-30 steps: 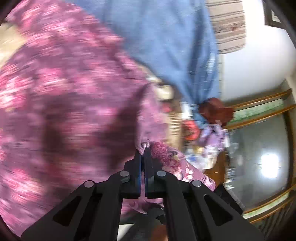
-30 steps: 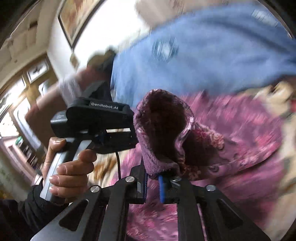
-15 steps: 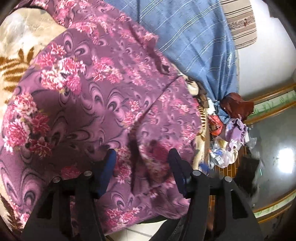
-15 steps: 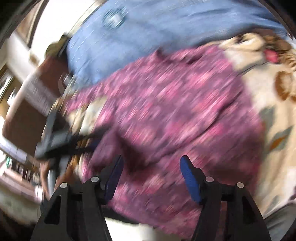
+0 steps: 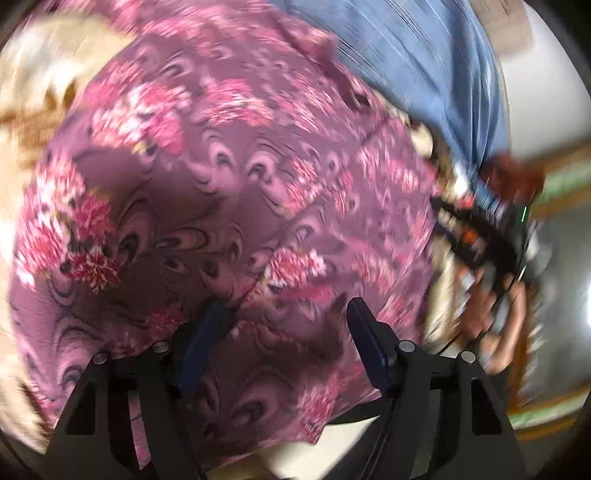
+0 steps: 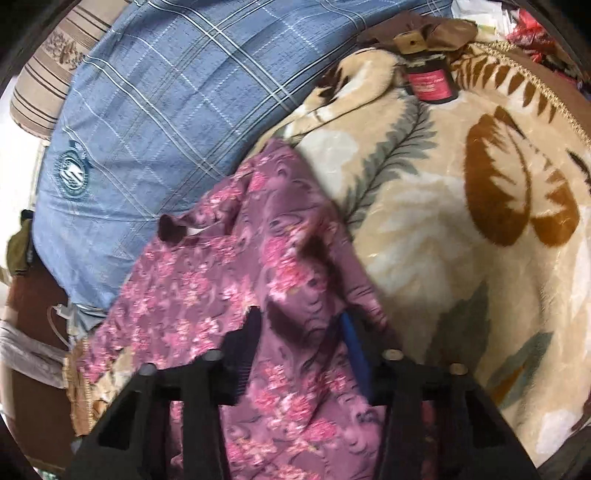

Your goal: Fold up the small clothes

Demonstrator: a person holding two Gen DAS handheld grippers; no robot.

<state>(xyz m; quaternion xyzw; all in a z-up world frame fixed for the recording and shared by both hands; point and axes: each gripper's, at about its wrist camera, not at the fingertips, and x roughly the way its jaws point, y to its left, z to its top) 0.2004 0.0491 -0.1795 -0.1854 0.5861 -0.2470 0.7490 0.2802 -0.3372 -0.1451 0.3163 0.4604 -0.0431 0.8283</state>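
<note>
Filling most of the left wrist view, the purple floral garment [image 5: 229, 206] lies spread over a cream blanket [image 5: 40, 92] with brown leaf prints, which shows at the far left. The left gripper [image 5: 286, 314] hovers over the near part of the cloth with its jaws wide apart and nothing between them but the fabric beneath. A blue plaid pillow [image 5: 424, 55] sits at the far right, touching the garment's far edge. At the right, blurred, the right gripper [image 5: 476, 236] appears with the person's hand [image 5: 495, 317] wrapped around its handle.

From the right wrist view, the garment [image 6: 229, 295] lies at the near left, its far tip reaching up against the blue plaid pillow [image 6: 166, 110]. The right gripper [image 6: 299, 317] has its jaws apart, a raised fold of the purple cloth standing between the blue-padded fingers [image 6: 352, 343]; whether the pads touch it cannot be told. The cream leaf-print blanket [image 6: 461, 229] stretches off to the right. A dark jar with a red label [image 6: 430, 79] rests on the blanket at the far side, just beside a brown cloth [image 6: 424, 26]. A striped cushion [image 6: 48, 88] sits at the far left behind the pillow.
</note>
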